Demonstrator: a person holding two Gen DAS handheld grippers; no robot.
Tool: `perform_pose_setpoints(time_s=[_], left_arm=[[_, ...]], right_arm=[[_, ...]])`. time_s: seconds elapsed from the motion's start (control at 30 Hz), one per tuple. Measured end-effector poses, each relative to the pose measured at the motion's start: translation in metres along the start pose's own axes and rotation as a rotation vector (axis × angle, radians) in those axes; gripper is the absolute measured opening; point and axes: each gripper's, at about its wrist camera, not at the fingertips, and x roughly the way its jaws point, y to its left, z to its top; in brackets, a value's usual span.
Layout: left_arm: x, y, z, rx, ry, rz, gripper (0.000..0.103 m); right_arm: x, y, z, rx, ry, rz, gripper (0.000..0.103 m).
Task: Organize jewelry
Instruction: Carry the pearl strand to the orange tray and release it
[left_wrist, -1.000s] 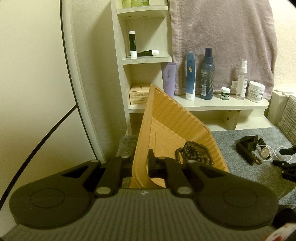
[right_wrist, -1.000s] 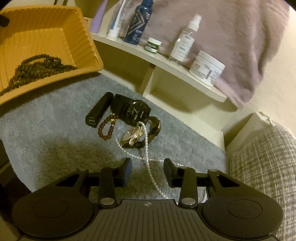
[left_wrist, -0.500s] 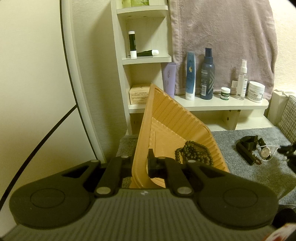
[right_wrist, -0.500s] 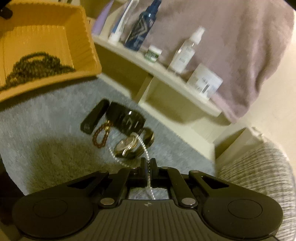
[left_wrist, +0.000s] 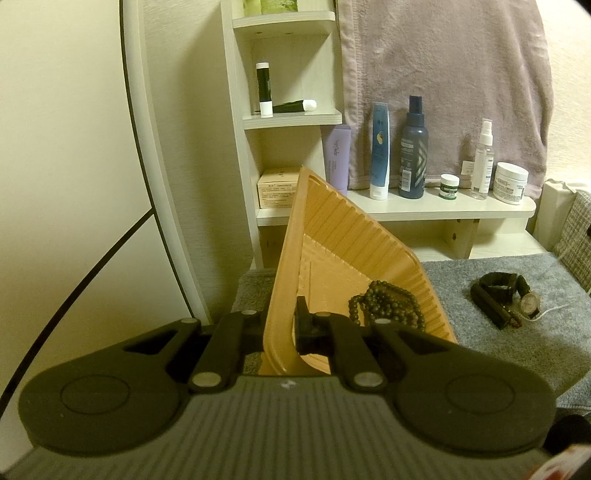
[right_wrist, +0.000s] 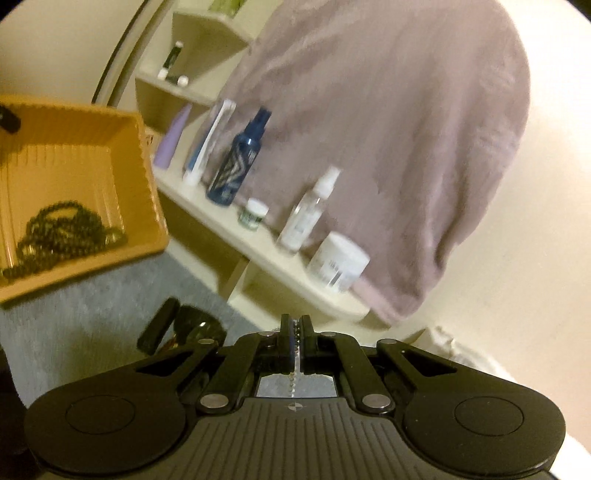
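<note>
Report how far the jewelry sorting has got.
Done: a dark bead necklace lies in the orange tray, which the left gripper holds tilted by its rim. In hand: the right gripper is shut on the pearl strand. Left: the black watch, the pale-faced watch and a black tube on the grey mat.

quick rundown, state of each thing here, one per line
left gripper: shut on the tray's rim
orange tray: tilted up on edge
dark bead necklace: heaped inside the tray
right gripper: shut on the pearl strand
pearl strand: pinched between the pads
watches: lying on the grey mat
</note>
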Motion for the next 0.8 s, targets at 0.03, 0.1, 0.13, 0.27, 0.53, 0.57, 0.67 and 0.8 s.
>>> perform_pose_setpoints(time_s=[0.03,0.1,0.13,0.27,0.53,0.57,0.67,0.8], left_arm=[[0.000,0.000,0.000,0.001,0.000,0.000,0.007],[0.000,0.000,0.000,0.000,-0.001,0.000,0.007],[0.000,-0.001,0.000,0.001,-0.001,-0.001,0.007],[0.000,-0.001,0.001,0.002,-0.002,-0.001,0.007],[0.000,-0.002,0.001,0.002,-0.002,-0.001,0.007],[0.000,-0.001,0.001,0.002,-0.001,-0.001,0.007],[0.000,-0.001,0.001,0.001,0.002,-0.002,0.007],[0.001,0.000,0.002,0.000,0.003,-0.001,0.007]], right_arm=[[-0.004,-0.002,0.003,-0.001,-0.013,-0.008,0.002],[-0.010,-0.007,0.010,0.005,-0.040,-0.018,0.002],[-0.013,-0.010,0.014,0.006,-0.051,-0.023,0.002],[-0.021,-0.018,0.028,-0.002,-0.090,-0.029,0.002],[-0.027,-0.022,0.056,-0.044,-0.156,0.035,0.002],[-0.027,-0.022,0.060,-0.048,-0.164,0.053,0.002],[-0.025,-0.021,0.077,-0.056,-0.195,0.136,0.002],[-0.019,-0.015,0.105,-0.067,-0.231,0.277,0.002]])
